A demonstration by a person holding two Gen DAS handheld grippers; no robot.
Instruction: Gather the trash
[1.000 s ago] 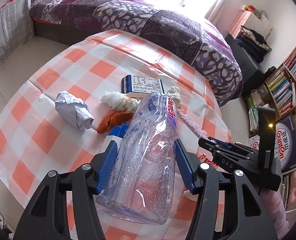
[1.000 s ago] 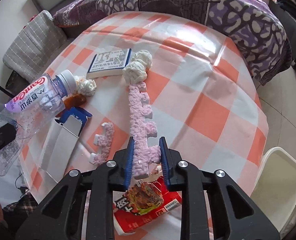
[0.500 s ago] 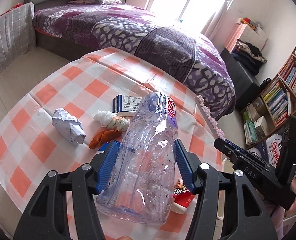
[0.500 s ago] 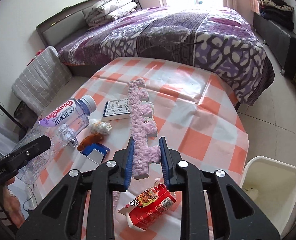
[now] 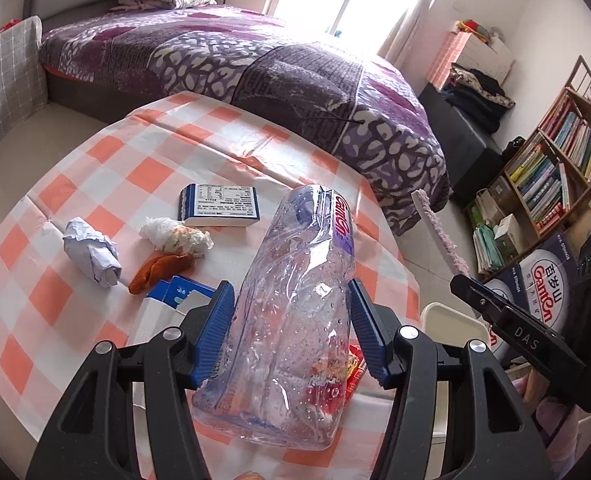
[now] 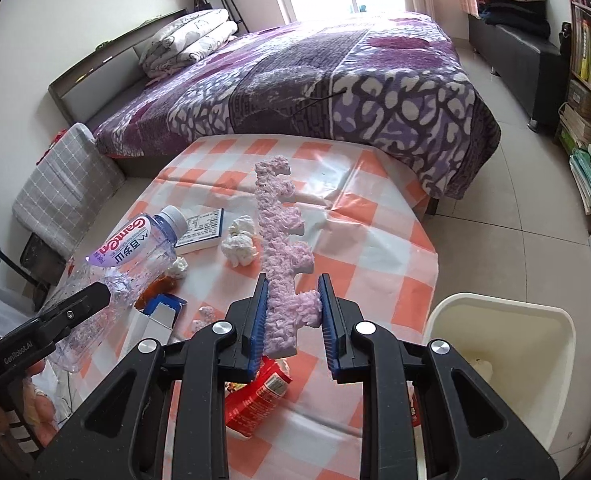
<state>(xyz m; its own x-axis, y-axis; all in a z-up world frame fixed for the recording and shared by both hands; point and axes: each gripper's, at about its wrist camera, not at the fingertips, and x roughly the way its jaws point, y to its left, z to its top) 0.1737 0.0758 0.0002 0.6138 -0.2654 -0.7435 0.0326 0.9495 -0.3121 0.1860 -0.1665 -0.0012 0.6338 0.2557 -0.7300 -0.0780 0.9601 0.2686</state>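
My left gripper [image 5: 291, 328] is shut on a crumpled clear plastic bottle [image 5: 295, 312] with a purple label, held above the checked table [image 5: 107, 168]. My right gripper [image 6: 291, 312] is shut on a long pink foam strip [image 6: 281, 236] that sticks up and away from the jaws. In the right wrist view the bottle [image 6: 123, 260] shows at the left; in the left wrist view the foam strip [image 5: 439, 236] shows at the right. A white bin [image 6: 535, 344] stands on the floor by the table's right edge. On the table lie a crumpled paper ball [image 5: 91, 254], a tissue wad [image 5: 175, 236], an orange scrap [image 5: 161, 266], a blue-and-white box [image 5: 219, 206] and a red snack packet [image 6: 255, 392].
A bed with a purple cover [image 6: 315, 80] stands behind the table. A bookshelf [image 5: 555, 176] and a printed carton [image 5: 539, 292] are at the right. A grey checked cushion [image 6: 63, 184] sits to the left. A small blue-and-white carton [image 5: 175, 296] lies near the table's front.
Both grippers have risen and drawn back from the table with their loads. The foam strip has left the tabletop and now stands in the air. The bin has come into the right wrist view.
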